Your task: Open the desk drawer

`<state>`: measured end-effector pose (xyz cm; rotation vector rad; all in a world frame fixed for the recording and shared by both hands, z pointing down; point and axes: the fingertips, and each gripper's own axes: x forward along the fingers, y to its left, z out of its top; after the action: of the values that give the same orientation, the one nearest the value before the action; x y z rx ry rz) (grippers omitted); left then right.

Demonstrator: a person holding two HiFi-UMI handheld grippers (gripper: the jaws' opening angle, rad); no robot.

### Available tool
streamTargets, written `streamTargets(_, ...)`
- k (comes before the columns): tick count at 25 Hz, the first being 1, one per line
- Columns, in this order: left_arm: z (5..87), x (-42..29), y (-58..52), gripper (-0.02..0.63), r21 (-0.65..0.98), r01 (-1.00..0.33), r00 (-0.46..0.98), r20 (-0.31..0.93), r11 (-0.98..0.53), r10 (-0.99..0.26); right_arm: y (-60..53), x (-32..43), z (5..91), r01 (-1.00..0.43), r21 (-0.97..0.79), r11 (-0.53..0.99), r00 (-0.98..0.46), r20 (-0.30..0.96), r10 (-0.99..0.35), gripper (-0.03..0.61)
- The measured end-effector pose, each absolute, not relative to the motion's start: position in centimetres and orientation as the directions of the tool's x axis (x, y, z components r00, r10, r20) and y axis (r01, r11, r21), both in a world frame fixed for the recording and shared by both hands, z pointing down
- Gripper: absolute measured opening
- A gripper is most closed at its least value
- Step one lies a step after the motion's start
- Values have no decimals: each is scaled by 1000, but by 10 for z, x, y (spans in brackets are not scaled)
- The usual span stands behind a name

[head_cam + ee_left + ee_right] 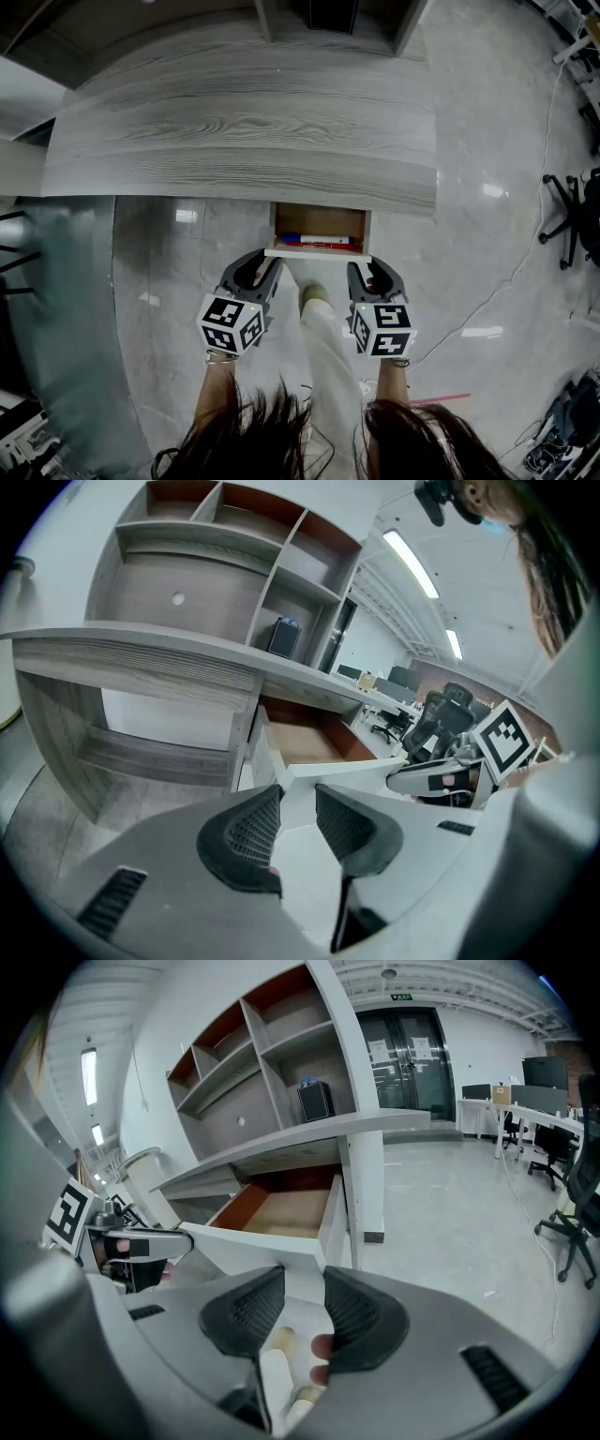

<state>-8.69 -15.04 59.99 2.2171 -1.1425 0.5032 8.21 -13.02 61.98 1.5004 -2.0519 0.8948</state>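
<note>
Weight should be modest: the drawer (319,229) is a shallow wooden box on slides, stiff and in no way fragile. It carries only a few red and blue items (319,241), too small to name. It ought to run out smoothly on an even pull. A pull at one end alone could skew it and make it bind. No handle or knob shows on the white drawer front (317,252), so the panel itself, taken near both ends, looks like the place to hold.

At the left end of that panel sits the left hand-held gripper (255,270). In the left gripper view its jaws are drawn close, and the panel's white edge appears pinched between the ribbed pads (251,829).

The drawer stands partly out from under the front edge of the grey tabletop (244,141), its inside open to view.

At the right end, the right hand-held gripper (373,274) mirrors the first. In the right gripper view its jaws appear clamped on the panel's corner.
</note>
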Motion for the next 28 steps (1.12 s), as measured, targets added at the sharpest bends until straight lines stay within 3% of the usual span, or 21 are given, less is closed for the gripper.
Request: streamTargets(28, 623, -88, -141, 112, 321, -832, 548, 600, -452, -583, -123, 81, 642, -949, -215, 230, -313, 732, -605, 133)
